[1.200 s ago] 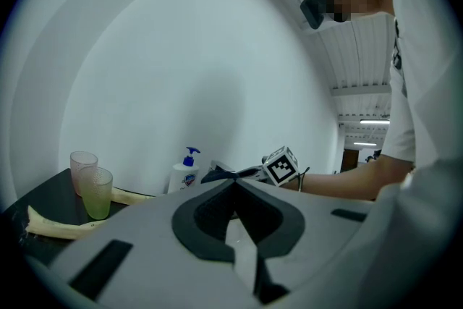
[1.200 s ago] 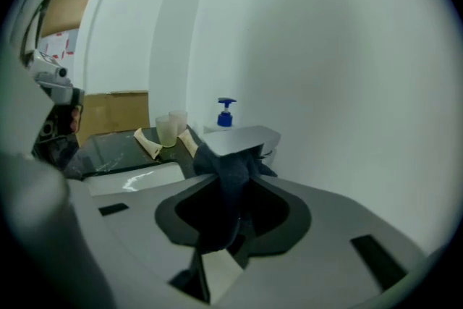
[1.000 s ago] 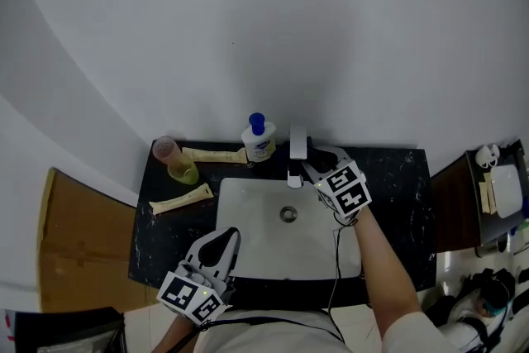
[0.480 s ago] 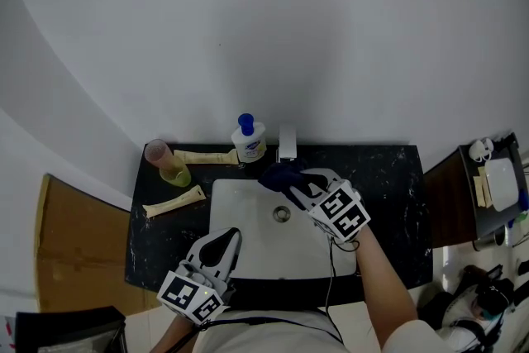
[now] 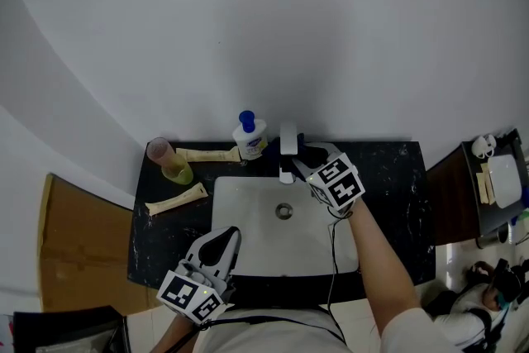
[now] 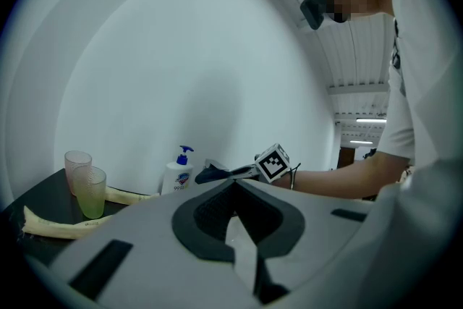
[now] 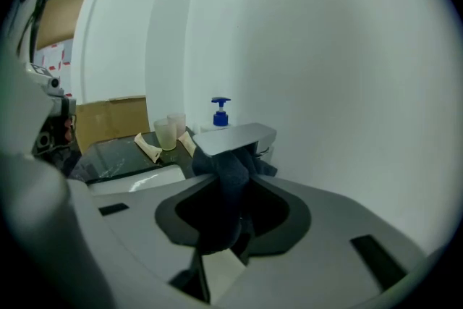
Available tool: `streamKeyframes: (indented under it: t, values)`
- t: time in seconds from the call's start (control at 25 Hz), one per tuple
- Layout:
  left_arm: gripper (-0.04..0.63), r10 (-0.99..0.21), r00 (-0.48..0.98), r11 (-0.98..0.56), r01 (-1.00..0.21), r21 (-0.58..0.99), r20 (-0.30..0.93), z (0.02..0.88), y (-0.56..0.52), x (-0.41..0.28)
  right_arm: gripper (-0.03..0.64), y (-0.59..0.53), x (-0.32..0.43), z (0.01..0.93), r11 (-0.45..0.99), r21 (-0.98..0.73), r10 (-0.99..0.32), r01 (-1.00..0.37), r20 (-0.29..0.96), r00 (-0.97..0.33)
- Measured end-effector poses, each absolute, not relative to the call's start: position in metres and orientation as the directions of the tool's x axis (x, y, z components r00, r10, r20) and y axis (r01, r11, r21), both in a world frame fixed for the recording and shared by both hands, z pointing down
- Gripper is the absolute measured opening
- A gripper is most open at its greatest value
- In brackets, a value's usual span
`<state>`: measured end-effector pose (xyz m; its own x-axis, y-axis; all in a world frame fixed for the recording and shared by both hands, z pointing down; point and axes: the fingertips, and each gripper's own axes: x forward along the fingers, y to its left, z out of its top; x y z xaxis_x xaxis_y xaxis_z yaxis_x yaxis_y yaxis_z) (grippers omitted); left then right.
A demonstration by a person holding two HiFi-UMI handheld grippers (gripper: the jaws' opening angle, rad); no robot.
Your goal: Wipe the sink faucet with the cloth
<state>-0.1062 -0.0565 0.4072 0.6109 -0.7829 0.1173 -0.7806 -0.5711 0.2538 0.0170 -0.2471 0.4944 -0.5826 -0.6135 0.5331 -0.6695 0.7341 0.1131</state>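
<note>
Cloth [image 7: 226,210] pinched in right gripper [image 7: 233,176] jaws touches faucet [image 7: 235,137]; left gripper [image 6: 234,181] jaws pressed together.

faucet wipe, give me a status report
Right gripper shut on cloth, cloth against faucet spout. Left gripper shut, empty, at near sink rim. Soap bottle close beside faucet.

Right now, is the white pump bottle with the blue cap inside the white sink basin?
No, the bottle stands on the black countertop, behind the basin.

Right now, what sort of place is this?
Likely a bathroom vanity: a white sink set in a dark counter, the faucet at the wall, a pump soap bottle and cups beside it.
</note>
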Motion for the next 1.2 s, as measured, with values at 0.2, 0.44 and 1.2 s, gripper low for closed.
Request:
streamKeyframes:
  t: [0.2, 0.44, 1.2]
  values:
    - [0.002, -0.777, 0.62, -0.58, -0.773, 0.256, 0.113, 0.406, -0.056, -0.103, 0.114, -0.2, 0.008, 0.494, 0.777, 0.095, -0.564, -0.623, 0.544, -0.621]
    - [0.002, -0.762, 0.638, -0.597, -0.759, 0.258, 0.113, 0.41, -0.054, -0.096, 0.115, -0.185, 0.007, 0.497, 0.804, 0.085, -0.529, -0.589, 0.556, -0.642]
    - [0.002, -0.771, 0.628, -0.587, -0.765, 0.267, 0.106, 0.41, -0.053, -0.103, 0.114, -0.19, 0.009, 0.495, 0.782, 0.075, -0.547, -0.618, 0.557, -0.625]
